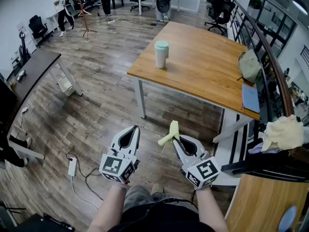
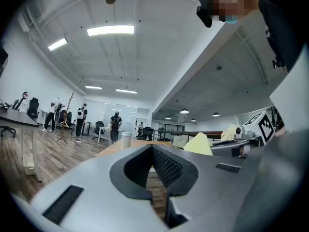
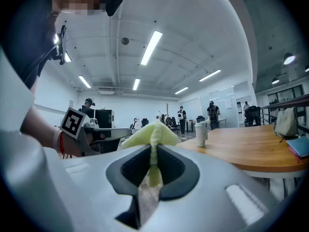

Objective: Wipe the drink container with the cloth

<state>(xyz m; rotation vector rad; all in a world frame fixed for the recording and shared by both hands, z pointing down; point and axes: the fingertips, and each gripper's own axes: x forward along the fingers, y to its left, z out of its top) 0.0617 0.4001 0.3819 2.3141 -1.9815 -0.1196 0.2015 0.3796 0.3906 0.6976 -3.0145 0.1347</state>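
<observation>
The drink container (image 1: 161, 54), a pale green lidded cup, stands upright near the front left corner of the wooden table (image 1: 203, 71). It also shows small and far off as the cup (image 3: 200, 134) in the right gripper view and the cup (image 2: 126, 140) in the left gripper view. My right gripper (image 1: 174, 135) is shut on a yellow-green cloth (image 1: 170, 134), which sticks up from its jaws; the same cloth (image 3: 152, 135) fills the jaw tips. My left gripper (image 1: 133, 132) is shut and empty. Both are held level over the floor, well short of the table.
A beige bag (image 1: 249, 65) and a blue folder (image 1: 250, 97) lie at the table's right end. A railing (image 1: 270, 62) runs along the right side, with yellow cloth (image 1: 284, 133) draped on it. People (image 1: 62, 8), office chairs and desks stand at the far end. A power strip (image 1: 72, 166) lies on the floor.
</observation>
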